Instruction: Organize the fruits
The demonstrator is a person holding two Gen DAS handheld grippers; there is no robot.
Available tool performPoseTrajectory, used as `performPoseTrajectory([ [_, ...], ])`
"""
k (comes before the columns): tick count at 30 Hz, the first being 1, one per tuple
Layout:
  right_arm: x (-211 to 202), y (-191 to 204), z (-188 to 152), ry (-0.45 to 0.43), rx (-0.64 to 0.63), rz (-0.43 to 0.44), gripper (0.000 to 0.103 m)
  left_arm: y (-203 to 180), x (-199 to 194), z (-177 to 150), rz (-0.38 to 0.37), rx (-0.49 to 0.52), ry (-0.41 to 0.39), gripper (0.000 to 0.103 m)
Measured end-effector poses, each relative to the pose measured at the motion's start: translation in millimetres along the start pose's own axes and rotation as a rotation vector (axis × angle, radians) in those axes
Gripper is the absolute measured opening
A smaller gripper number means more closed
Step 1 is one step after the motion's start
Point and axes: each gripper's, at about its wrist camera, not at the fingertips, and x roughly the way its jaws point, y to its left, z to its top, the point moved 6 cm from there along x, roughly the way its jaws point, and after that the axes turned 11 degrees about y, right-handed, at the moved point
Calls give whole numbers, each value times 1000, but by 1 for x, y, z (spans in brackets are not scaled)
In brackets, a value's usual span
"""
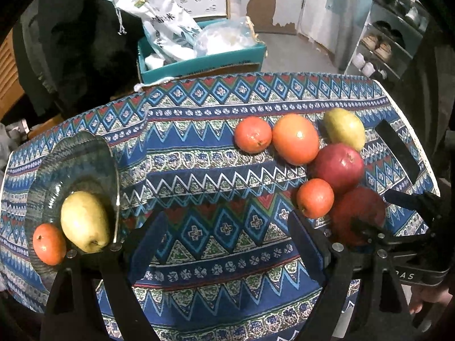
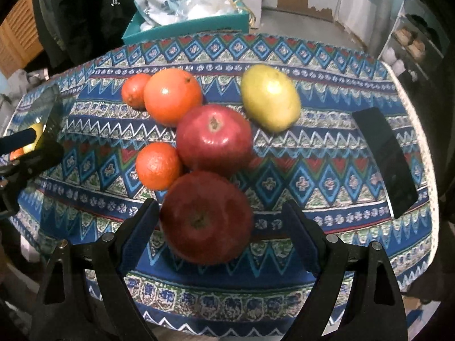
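Two fruits (yellow-green pear (image 1: 84, 220), small orange tangerine (image 1: 49, 243)) sit in the clear ribbed glass bowl (image 1: 71, 156) near the patterned blue tablecloth's (image 1: 199, 170) left edge. Left gripper (image 1: 227, 244): jaws apart, empty. Right gripper (image 2: 220, 227): jaws apart, straddling the dark red apple (image 2: 206, 217), left pad just touching it, near the front edge.

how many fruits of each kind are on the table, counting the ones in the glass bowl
oranges: 4
pears: 2
red apples: 2
total: 8
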Motion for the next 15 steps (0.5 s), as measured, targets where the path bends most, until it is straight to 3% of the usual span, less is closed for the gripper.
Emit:
performPoseTrajectory([
  [4,11,7,-1,29,-21,11,86,-5,4,-1,5,25,8,88],
  [7,20,10,-2,61,-28,27,77,-9,5,0,0,37,12,88],
  [15,14,3,-4,44,-13,6,76,-20,7,9,-31,58,-1,88],
])
